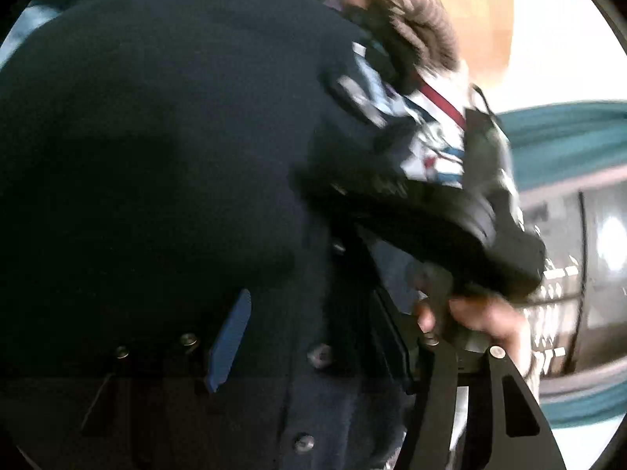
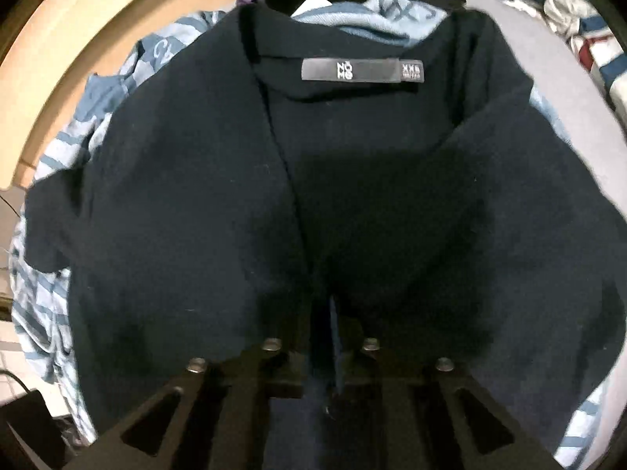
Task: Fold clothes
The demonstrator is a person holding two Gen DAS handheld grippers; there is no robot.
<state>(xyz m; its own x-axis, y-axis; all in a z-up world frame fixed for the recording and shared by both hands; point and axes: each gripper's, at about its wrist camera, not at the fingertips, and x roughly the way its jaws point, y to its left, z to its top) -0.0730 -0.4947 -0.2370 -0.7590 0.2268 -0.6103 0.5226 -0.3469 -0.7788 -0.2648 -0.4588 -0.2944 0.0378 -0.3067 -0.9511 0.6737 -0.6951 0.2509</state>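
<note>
On top of the unfolded heap [image 2: 66, 211]: one navy garment [image 2: 196, 203], label up, partly doubled; folding judged unfinished. Right gripper [image 2: 321, 348]: jaws narrow, cloth between them, grip uncertain. Left gripper [image 1: 325, 356]: wide, buried in navy cloth, hold uncertain.

Tan wood board [image 2: 58, 74] at left edge, dark box w/ cable [image 2: 23, 427] bottom-left corner

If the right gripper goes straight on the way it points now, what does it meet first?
Most likely the dark navy garment. It fills the view right ahead of the right gripper, and a fold of it already lies between the fingers. The blue patterned cloth shows only around its edges.
</note>
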